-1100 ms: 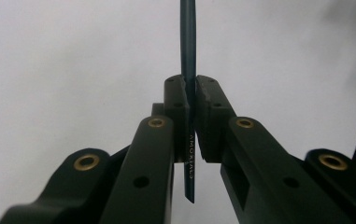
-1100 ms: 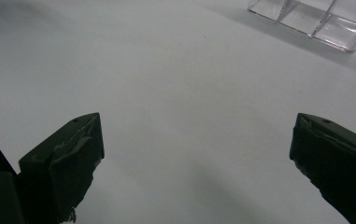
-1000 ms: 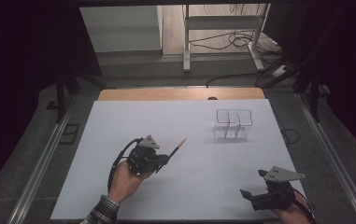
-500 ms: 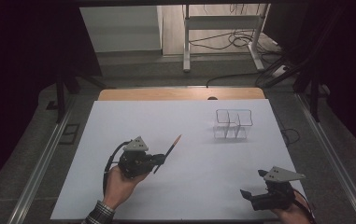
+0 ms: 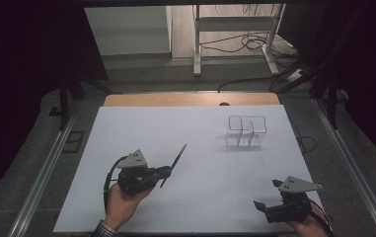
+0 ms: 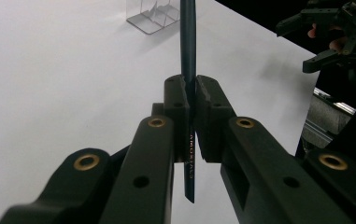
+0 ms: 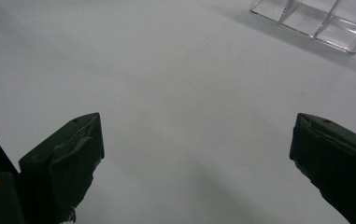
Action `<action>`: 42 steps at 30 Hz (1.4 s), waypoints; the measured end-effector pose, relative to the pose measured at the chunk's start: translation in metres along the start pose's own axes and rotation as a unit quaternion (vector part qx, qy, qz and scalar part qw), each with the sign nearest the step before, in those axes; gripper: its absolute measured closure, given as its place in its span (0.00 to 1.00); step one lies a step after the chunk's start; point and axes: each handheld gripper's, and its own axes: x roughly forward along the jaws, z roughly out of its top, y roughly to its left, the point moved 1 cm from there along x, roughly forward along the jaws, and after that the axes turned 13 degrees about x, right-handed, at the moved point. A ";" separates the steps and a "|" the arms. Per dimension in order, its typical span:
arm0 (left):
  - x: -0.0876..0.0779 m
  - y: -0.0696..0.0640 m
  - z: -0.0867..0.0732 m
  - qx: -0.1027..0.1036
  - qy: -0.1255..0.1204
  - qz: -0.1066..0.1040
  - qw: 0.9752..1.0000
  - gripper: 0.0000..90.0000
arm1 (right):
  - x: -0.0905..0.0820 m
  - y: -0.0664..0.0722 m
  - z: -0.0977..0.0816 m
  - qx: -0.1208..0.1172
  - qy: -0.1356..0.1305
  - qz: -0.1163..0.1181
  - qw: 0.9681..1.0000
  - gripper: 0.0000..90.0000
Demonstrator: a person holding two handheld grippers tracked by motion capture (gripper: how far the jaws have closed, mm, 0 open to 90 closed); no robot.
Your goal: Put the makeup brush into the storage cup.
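Note:
A slim dark pencil [image 5: 177,159] with an orange tip is clamped in my left gripper [image 5: 164,173], which a hand holds over the near left of the white table [image 5: 200,123]. The pencil points away toward the back right. In the left gripper view the jaws are shut on the pencil [image 6: 188,42], and its shaft runs up from between the pads [image 6: 174,100]. My right gripper [image 5: 266,193] is at the near right edge. Its jaws stand wide open with bare table between them, as the right gripper view [image 7: 196,126] shows.
A clear plastic organizer [image 5: 244,131] with several compartments stands at the back right of the table, also seen at the top of both gripper views [image 6: 154,14] [image 7: 316,18]. A wooden strip [image 5: 190,99] borders the far edge. Metal rails flank the table.
My left gripper has moved left and toward the near edge with the pencil still clamped in it. The right gripper has stayed put.

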 end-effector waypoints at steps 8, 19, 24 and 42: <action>-0.007 -0.010 -0.004 0.010 -0.013 0.007 1.000 0.94 | 0.000 0.000 0.000 0.000 -0.001 0.001 1.000 0.04; -0.012 -0.020 -0.009 0.032 -0.015 0.033 0.999 0.94 | -0.002 0.001 0.001 0.000 -0.009 0.005 1.000 0.04; -0.010 -0.022 -0.009 0.040 -0.017 0.031 0.999 0.94 | -0.002 0.002 0.002 0.008 -0.014 0.008 1.000 0.03; -0.007 -0.025 -0.010 0.052 -0.021 0.031 0.998 0.94 | 0.000 0.014 0.014 0.005 -0.031 0.032 0.999 0.02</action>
